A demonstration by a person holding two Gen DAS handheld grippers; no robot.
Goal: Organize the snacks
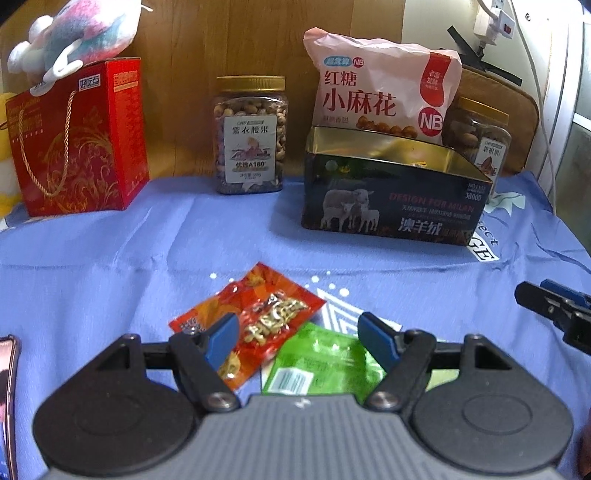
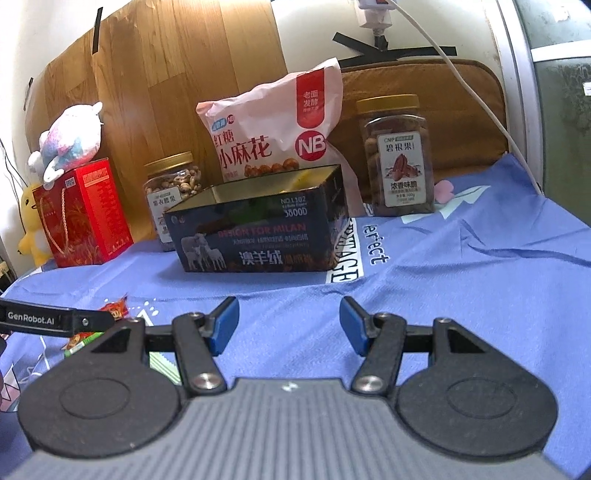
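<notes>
- Far left: red gift box (image 1: 79, 140) with a plush toy (image 1: 77, 35) on top, both at the back of the blue cloth (image 1: 110, 258).
- Next right: cashew jar (image 1: 250, 134), upright against the wood panel.
- Your left gripper (image 1: 297, 338): jaws apart, nothing clamped. It hangs over the red snack packet (image 1: 255, 317) and green snack packet (image 1: 325, 362), which lie flat on the cloth and overlap.
- Centre-right: open dark tin (image 1: 391, 199); pink snack bag (image 1: 380, 88) stands just behind it.
- Your right gripper (image 2: 288, 325): jaws apart, empty, only bare cloth between them.
- Far right: pecan jar (image 2: 399, 155), upright beside the tin.
</notes>
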